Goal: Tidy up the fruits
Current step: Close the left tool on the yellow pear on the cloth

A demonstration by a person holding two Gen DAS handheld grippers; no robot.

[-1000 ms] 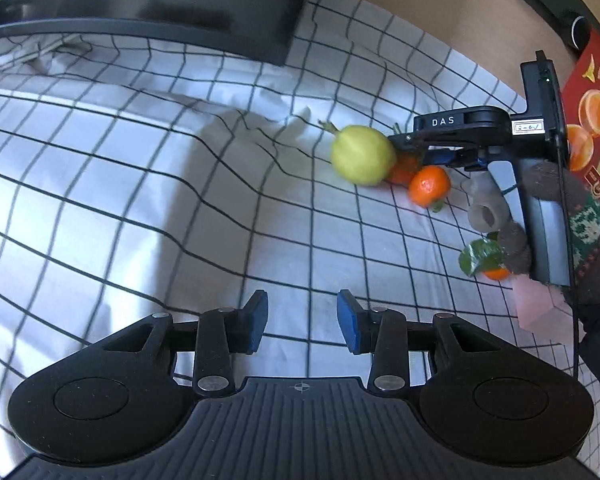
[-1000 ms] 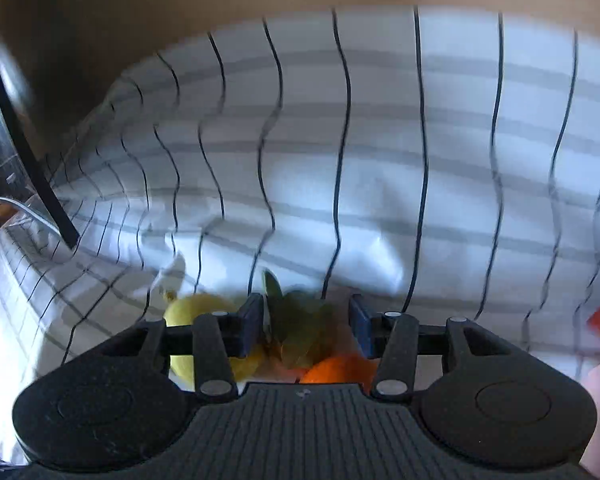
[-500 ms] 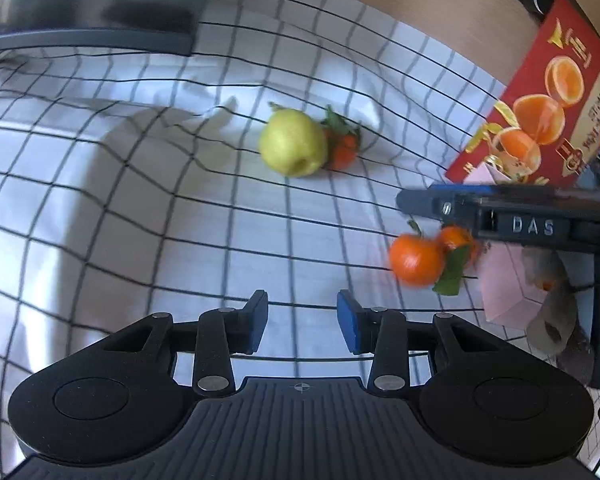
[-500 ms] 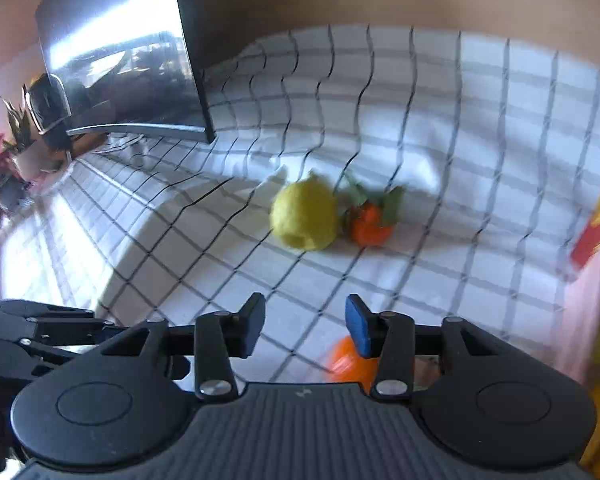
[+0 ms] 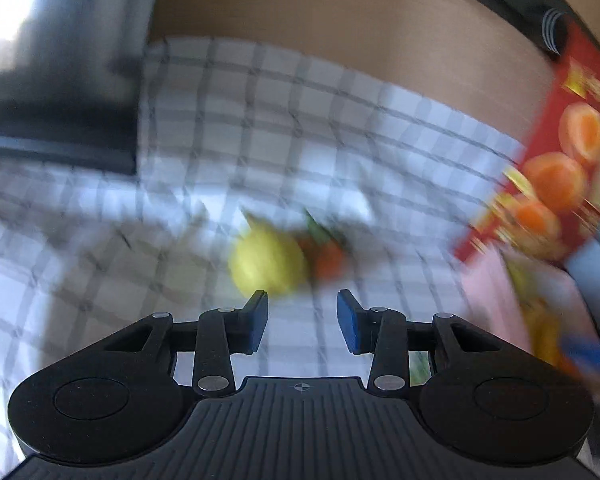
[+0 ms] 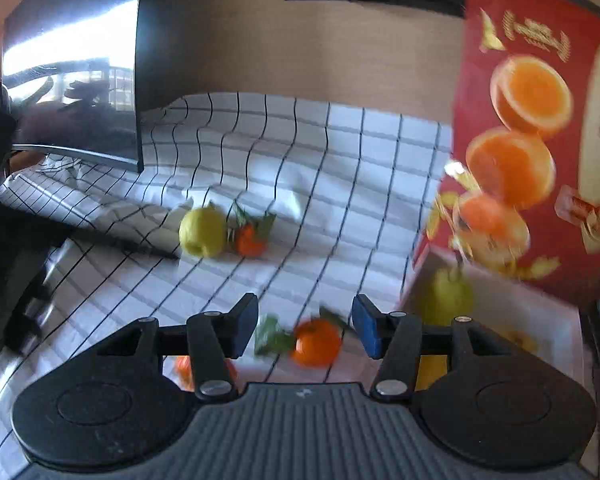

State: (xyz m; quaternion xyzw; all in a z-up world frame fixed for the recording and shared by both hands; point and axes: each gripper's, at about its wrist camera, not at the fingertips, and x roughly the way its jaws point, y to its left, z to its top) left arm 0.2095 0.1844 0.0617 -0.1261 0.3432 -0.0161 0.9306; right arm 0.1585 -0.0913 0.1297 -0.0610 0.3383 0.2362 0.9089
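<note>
A yellow-green pear (image 6: 202, 232) and a leafy tangerine (image 6: 250, 239) lie side by side on the checked cloth; both show blurred in the left wrist view, the pear (image 5: 266, 264) just ahead of my left gripper (image 5: 302, 318), which is open and empty. My right gripper (image 6: 305, 328) is open and empty above another leafy tangerine (image 6: 315, 342). A further orange fruit (image 6: 185, 368) lies partly hidden under its left finger. A second pear (image 6: 446, 298) sits in the pale box (image 6: 512, 312) at the right.
A red carton printed with oranges (image 6: 532, 140) stands behind the pale box at the right. A dark monitor (image 6: 80, 80) stands at the back left. A brown wall lies behind the cloth. The left wrist view is motion-blurred.
Both grippers have pulled back and turned. The right gripper now looks over a tangerine near the box. The left gripper has swung towards the pear and tangerine pair.
</note>
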